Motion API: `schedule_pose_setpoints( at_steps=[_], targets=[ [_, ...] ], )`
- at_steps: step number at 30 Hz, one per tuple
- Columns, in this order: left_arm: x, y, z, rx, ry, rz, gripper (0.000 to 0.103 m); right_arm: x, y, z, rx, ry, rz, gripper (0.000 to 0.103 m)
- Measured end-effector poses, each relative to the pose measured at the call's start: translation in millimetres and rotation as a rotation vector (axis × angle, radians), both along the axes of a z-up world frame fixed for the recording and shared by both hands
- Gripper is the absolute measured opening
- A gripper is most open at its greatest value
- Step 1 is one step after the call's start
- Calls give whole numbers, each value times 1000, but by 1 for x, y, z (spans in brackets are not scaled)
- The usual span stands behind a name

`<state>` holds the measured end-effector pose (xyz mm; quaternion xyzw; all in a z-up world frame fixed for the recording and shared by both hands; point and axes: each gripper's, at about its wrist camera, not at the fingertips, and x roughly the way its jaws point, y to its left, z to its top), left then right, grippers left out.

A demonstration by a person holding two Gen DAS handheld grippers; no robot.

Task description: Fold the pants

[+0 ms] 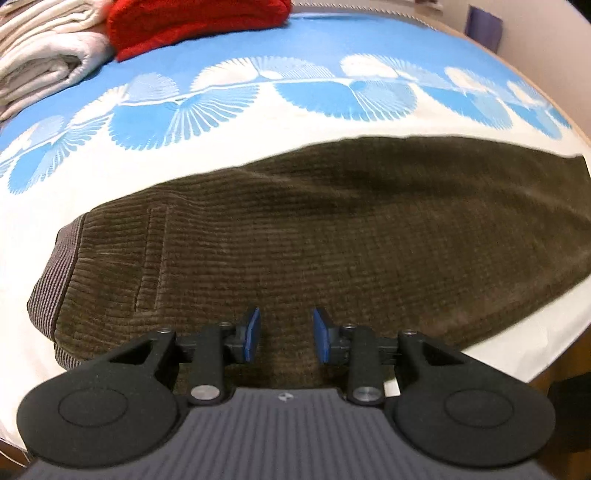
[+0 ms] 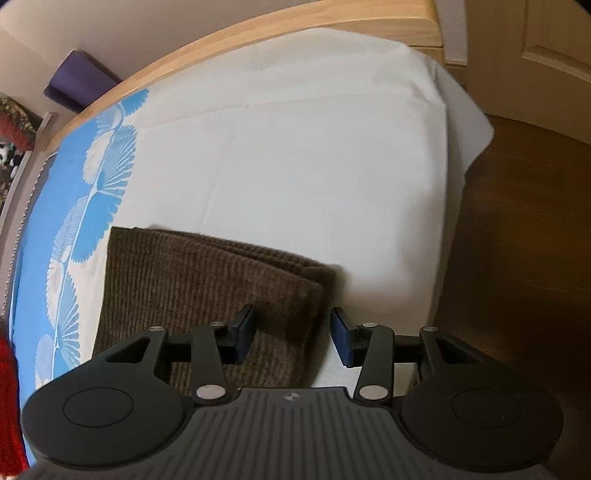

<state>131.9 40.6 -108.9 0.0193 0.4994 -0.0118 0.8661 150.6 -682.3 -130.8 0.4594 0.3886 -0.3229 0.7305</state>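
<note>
The brown pants (image 1: 332, 236) lie flat on the bed (image 2: 314, 166), legs apparently already stacked lengthwise; the crosswise folds look still to be done. The left tongs (image 1: 284, 336) and right tongs (image 2: 291, 336) hover over the cloth, both parted, holding nothing.

Setting was a home bedroom. A bed (image 2: 314, 155) carried a white sheet and a blue spread with white fan motifs (image 1: 258, 48). A pale wooden bed frame (image 2: 258, 26) ran along the far edge. Folded white linens (image 1: 44, 62) and a red garment (image 1: 192, 22) sat far left. Wood floor (image 2: 517, 221) and a panelled door (image 2: 546, 48) lay right.
</note>
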Motion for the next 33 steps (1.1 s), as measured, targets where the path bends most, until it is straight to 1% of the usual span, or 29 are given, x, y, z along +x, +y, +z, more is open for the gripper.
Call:
schedule_pose_setpoints(
  at_steps=[1, 2, 5, 7, 8, 10, 12, 14, 16, 18, 19, 21, 22, 23, 24, 26, 27, 28, 29, 30, 31, 32, 33],
  targets=[
    [2, 1, 2, -2, -5, 7, 35, 1, 1, -1, 5, 0, 1, 23],
    [4, 2, 2, -8, -6, 15, 35, 1, 1, -2, 3, 3, 1, 18],
    [5, 6, 4, -29, -7, 34, 35, 1, 3, 4, -14, -17, -5, 15],
    [5, 6, 9, -33, -23, 39, 35, 0, 9, 14, -40, -47, -8, 14],
    [4, 7, 13, -36, -32, 41, 35, 1, 14, 22, -65, -61, -2, 14],
    [3, 9, 18, -43, -52, 50, 35, 6, 34, 47, -171, -96, 54, 13],
    [1, 13, 21, -48, -63, 64, 35, 11, 69, 80, -324, -169, 167, 13],
    [0, 18, 23, -56, -68, 80, 35, 11, 121, 111, -499, -247, 316, 12],
    [-2, 25, 25, -67, -73, 98, 35, 4, 194, 140, -658, -360, 498, 12],
    [-4, 31, 27, -68, -78, 114, 35, -5, 267, 155, -747, -472, 689, 12],
    [-6, 34, 28, -69, -79, 121, 35, -9, 298, 158, -773, -510, 774, 12],
    [-9, 40, 27, -71, -74, 135, 35, -18, 369, 151, -817, -557, 996, 13],
    [-11, 44, 27, -71, -70, 140, 35, -22, 403, 141, -819, -565, 1109, 13],
    [-12, 46, 26, -72, -64, 142, 35, -27, 432, 128, -816, -562, 1216, 13],
    [-14, 49, 25, -75, -52, 142, 35, -34, 462, 108, -813, -544, 1340, 13],
    [-18, 54, 23, -85, -37, 148, 35, -42, 502, 67, -762, -446, 1542, 14],
    [-20, 56, 23, -87, -31, 151, 35, -46, 518, 45, -734, -369, 1636, 15],
    [-22, 58, 23, -88, -26, 152, 35, -53, 532, 24, -737, -294, 1715, 16],
    [-24, 60, 25, -94, -24, 151, 35, -60, 541, 11, -766, -252, 1768, 19],
    [-25, 61, 26, -103, -28, 148, 35, -69, 549, 6, -839, -251, 1795, 25],
    [-27, 62, 29, -115, -35, 144, 36, -76, 556, 8, -901, -262, 1817, 28],
    [-28, 62, 30, -121, -41, 141, 39, -78, 557, 13, -906, -280, 1831, 28],
    [-29, 62, 32, -125, -48, 137, 40, -78, 556, 20, -877, -311, 1830, 27]
  ],
)
